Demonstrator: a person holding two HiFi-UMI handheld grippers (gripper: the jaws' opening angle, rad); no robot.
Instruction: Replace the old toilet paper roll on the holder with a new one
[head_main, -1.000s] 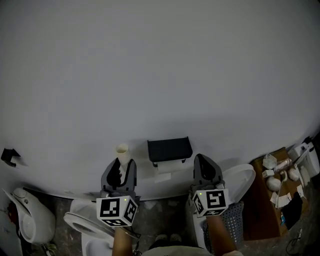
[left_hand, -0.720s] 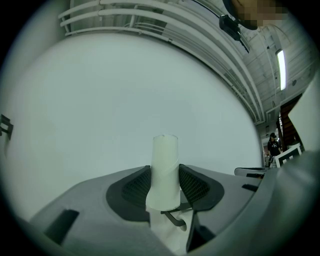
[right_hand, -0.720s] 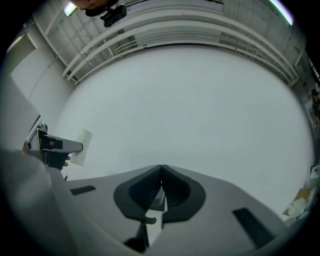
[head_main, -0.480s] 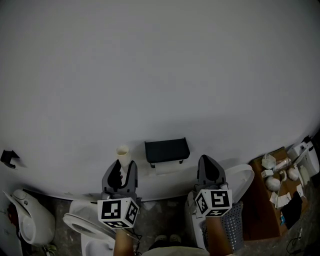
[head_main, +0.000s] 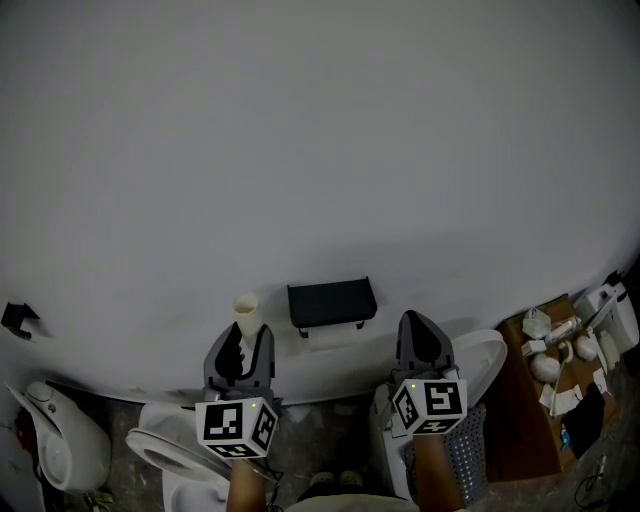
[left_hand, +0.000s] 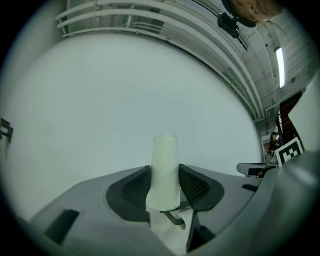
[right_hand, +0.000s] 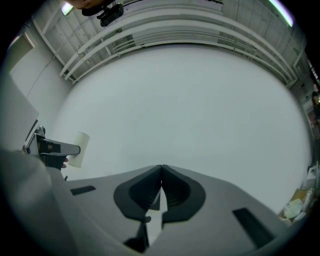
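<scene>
My left gripper (head_main: 243, 332) is shut on a bare cardboard tube (head_main: 245, 308), held upright against the white wall. In the left gripper view the tube (left_hand: 165, 155) stands between the two pads, pinched near its lower end, with a scrap of paper hanging below. The black paper holder (head_main: 332, 303) is on the wall just right of the tube, with a pale strip of paper under it. My right gripper (head_main: 412, 318) hovers right of the holder, shut and empty (right_hand: 161, 169). Its view shows the tube (right_hand: 79, 149) and the holder (right_hand: 50, 147) at far left.
A toilet bowl (head_main: 165, 450) sits below the left hand, and a raised white seat lid (head_main: 482, 358) is at the right. A grey mesh basket (head_main: 465, 452) and a brown shelf (head_main: 530, 430) with small items stand at far right. A white vessel (head_main: 60, 430) is at far left.
The right gripper has drifted a little to the right, away from the holder. The left gripper has stayed put with the tube in it.
</scene>
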